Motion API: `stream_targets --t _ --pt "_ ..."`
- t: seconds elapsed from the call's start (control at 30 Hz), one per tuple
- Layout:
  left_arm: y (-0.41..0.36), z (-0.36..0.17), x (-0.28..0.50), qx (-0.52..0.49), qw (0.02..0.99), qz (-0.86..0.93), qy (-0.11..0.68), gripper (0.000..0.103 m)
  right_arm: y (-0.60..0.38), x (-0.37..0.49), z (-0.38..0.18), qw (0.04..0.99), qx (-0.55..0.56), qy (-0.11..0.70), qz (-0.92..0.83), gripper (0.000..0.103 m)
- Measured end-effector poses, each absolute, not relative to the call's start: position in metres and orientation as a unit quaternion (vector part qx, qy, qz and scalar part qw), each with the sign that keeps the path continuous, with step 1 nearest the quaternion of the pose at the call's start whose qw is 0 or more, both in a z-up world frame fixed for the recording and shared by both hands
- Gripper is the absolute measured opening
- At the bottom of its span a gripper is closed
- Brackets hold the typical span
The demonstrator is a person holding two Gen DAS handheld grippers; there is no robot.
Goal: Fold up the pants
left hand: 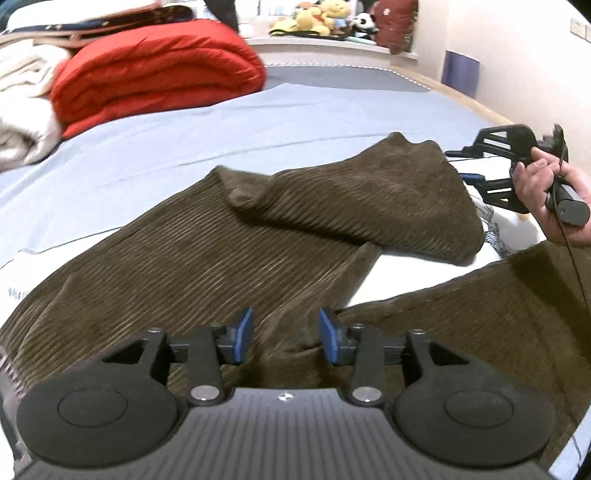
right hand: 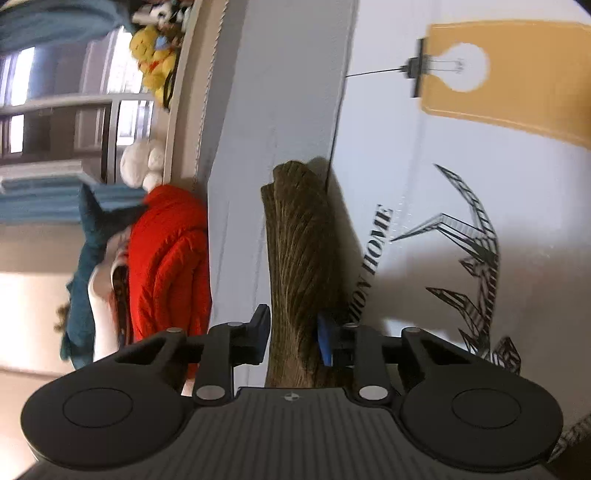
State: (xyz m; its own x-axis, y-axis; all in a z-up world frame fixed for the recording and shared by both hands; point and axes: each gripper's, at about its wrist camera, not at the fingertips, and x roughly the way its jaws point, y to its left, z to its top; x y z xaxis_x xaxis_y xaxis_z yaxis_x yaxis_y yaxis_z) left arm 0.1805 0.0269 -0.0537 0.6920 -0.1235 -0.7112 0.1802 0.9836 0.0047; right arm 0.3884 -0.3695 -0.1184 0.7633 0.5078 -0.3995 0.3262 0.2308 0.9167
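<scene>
Brown corduroy pants [left hand: 258, 240] lie spread over the bed, one leg folded back across the other toward the right. My left gripper [left hand: 286, 334] hovers low over the near part of the pants, open, its blue pads apart with fabric below them and nothing pinched. At the right, a hand [left hand: 543, 184] holds my right gripper [left hand: 456, 166] at the end of the folded leg. In the right wrist view, which is rolled sideways, that bunched leg end [right hand: 303, 240] fills the gap between the pads of the right gripper [right hand: 293, 336], which is shut on it.
A pale blue sheet [left hand: 166, 147] covers the bed. A folded red quilt [left hand: 155, 70] and a cream blanket [left hand: 22, 110] are piled at the far left. Stuffed toys [left hand: 317, 18] sit on the ledge behind. A white printed cover [right hand: 443, 184] lies under the right-hand leg end.
</scene>
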Motion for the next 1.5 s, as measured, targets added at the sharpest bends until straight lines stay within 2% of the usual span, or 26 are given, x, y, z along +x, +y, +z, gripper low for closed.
stream_targets --t 0.03,0.1,0.2,0.27,0.3,0.37,0.4,0.53,0.63,0.67,0.7,0.8,0.87,0.9,0.93,1.0,1.1,1.17,1.2,1.23,1.37,1.5 --pt "0.021 -0.055 0.184 0.037 0.921 -0.086 0.379 0.05 -0.37 0.392 -0.118 0.713 0.607 0.347 0.06 0.03" --pt "0.011 -0.056 0.191 0.038 0.924 -0.091 0.369 0.062 -0.37 0.391 -0.114 0.725 0.571 0.384 0.033 0.033" --pt "-0.005 -0.062 0.205 0.044 0.923 -0.102 0.368 0.065 -0.362 0.39 -0.101 0.765 0.513 0.387 0.037 0.054" --pt "-0.018 -0.065 0.214 0.056 0.922 -0.109 0.368 0.065 -0.351 0.395 -0.096 0.787 0.469 0.397 0.055 0.054" --pt "-0.024 -0.065 0.218 0.065 0.921 -0.111 0.367 0.065 -0.347 0.397 -0.095 0.795 0.455 0.396 0.058 0.052" --pt "-0.036 -0.068 0.228 0.082 0.917 -0.112 0.375 0.065 -0.342 0.399 -0.094 0.807 0.433 0.396 0.059 0.034" --pt "-0.04 -0.07 0.232 0.086 0.914 -0.114 0.379 0.065 -0.341 0.4 -0.093 0.811 0.428 0.396 0.056 0.013" --pt "-0.049 -0.092 0.249 0.125 0.893 -0.107 0.419 0.065 -0.344 0.4 -0.066 0.83 0.42 0.362 0.062 0.008" --pt "-0.039 -0.109 0.26 0.124 0.88 -0.11 0.446 0.051 -0.36 0.393 -0.024 0.86 0.412 0.299 0.045 0.008" --pt "-0.035 -0.107 0.264 0.114 0.879 -0.105 0.45 0.02 -0.372 0.387 -0.009 0.87 0.411 0.273 0.017 0.008" --pt "-0.03 -0.103 0.267 0.108 0.878 -0.094 0.458 0.011 -0.383 0.38 0.003 0.879 0.406 0.25 -0.015 0.008" --pt "-0.011 -0.091 0.27 0.063 0.869 -0.108 0.479 0.01 -0.413 0.364 0.025 0.903 0.368 0.193 -0.109 0.008" --pt "-0.008 -0.09 0.267 0.083 0.859 -0.116 0.491 0.01 -0.423 0.367 0.021 0.913 0.308 0.206 -0.173 0.013" --pt "-0.008 -0.089 0.264 0.097 0.855 -0.122 0.495 0.01 -0.429 0.371 0.012 0.906 0.307 0.23 -0.18 0.021" --pt "-0.006 -0.09 0.261 0.108 0.849 -0.131 0.501 0.01 -0.439 0.371 0.001 0.892 0.333 0.251 -0.174 0.025" --pt "-0.002 -0.088 0.258 0.12 0.841 -0.142 0.508 0.01 -0.458 0.366 -0.026 0.851 0.413 0.284 -0.155 0.025" --pt "0.006 -0.079 0.253 0.128 0.84 -0.153 0.505 0.009 -0.466 0.359 -0.05 0.819 0.45 0.322 -0.151 0.028" --pt "0.016 -0.068 0.257 0.116 0.848 -0.146 0.496 0.009 -0.463 0.353 -0.059 0.812 0.452 0.336 -0.151 0.037" --pt "0.02 -0.064 0.258 0.105 0.852 -0.14 0.493 0.009 -0.462 0.351 -0.064 0.806 0.458 0.344 -0.148 0.045" --pt "0.028 -0.058 0.257 0.089 0.86 -0.13 0.485 0.009 -0.461 0.35 -0.068 0.799 0.468 0.351 -0.14 0.048" --pt "0.048 -0.038 0.252 0.038 0.88 -0.094 0.465 0.009 -0.443 0.354 -0.092 0.744 0.551 0.369 -0.076 0.048" --pt "0.044 -0.041 0.247 0.054 0.878 -0.098 0.466 0.009 -0.418 0.359 -0.114 0.716 0.588 0.37 -0.069 0.051"
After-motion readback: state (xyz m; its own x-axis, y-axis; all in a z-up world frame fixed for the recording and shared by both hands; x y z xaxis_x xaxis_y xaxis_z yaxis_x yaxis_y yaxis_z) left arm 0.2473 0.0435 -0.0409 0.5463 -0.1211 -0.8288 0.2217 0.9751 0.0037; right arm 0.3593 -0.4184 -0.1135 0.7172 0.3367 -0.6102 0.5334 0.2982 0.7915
